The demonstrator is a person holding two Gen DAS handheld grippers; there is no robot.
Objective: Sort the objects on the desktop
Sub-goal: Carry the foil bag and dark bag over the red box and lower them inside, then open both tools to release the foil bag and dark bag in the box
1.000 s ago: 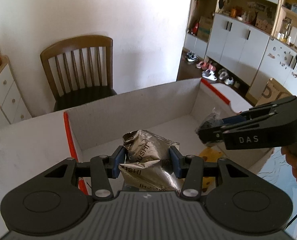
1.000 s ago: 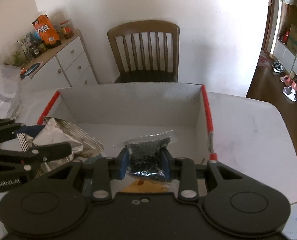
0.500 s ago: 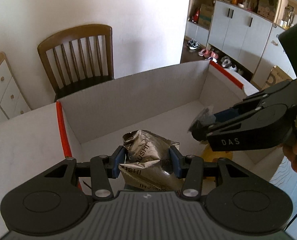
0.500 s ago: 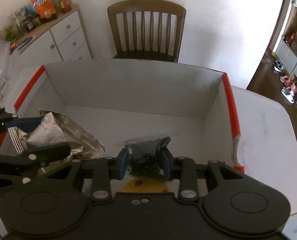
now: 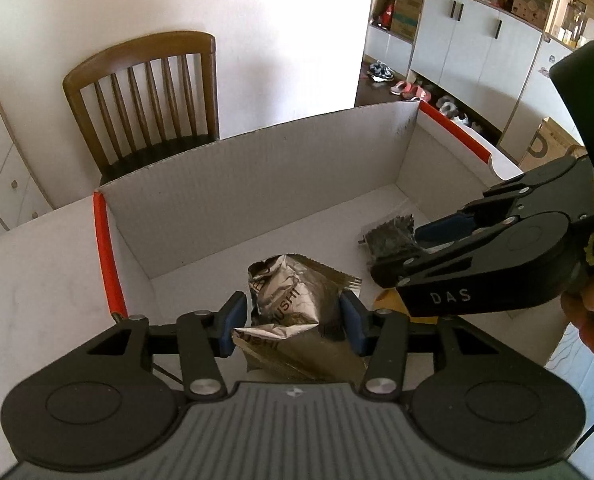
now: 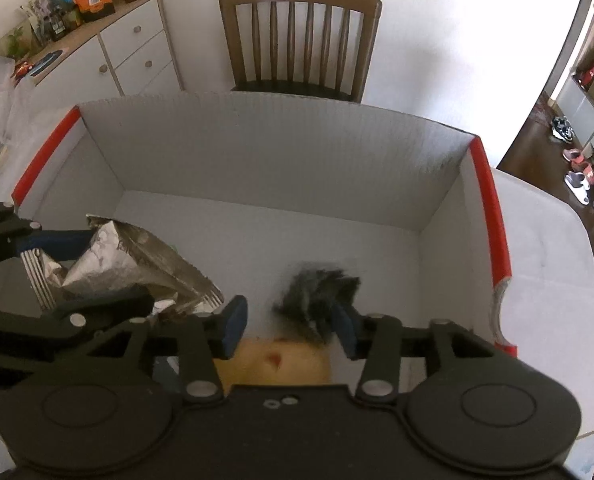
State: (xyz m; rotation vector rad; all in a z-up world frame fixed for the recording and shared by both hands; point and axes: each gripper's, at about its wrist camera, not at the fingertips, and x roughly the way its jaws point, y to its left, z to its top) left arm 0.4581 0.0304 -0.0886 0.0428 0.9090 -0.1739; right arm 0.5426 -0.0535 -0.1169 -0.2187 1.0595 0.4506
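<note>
A white cardboard box [image 5: 257, 184] with red-taped edges stands on the table; it also shows in the right wrist view [image 6: 257, 152]. My left gripper [image 5: 291, 322] is shut on a crumpled silver foil packet [image 5: 293, 296], held over the box's near left part; the packet also shows in the right wrist view [image 6: 129, 264]. My right gripper [image 6: 287, 326] is open over the box. A clear bag of dark bits [image 6: 317, 296] is blurred by its right finger, loose between the jaws; it also shows in the left wrist view [image 5: 389, 236].
A yellow item [image 6: 277, 364] lies on the box floor under my right gripper. A wooden chair [image 6: 301, 36] stands behind the box. White drawers [image 6: 133, 56] with snacks stand at the far left. The white table [image 6: 545, 264] extends right of the box.
Both grippers have moved forward and down over the box. My right gripper has opened and the bag of dark bits is dropping out of it. My left gripper still holds the foil packet.
</note>
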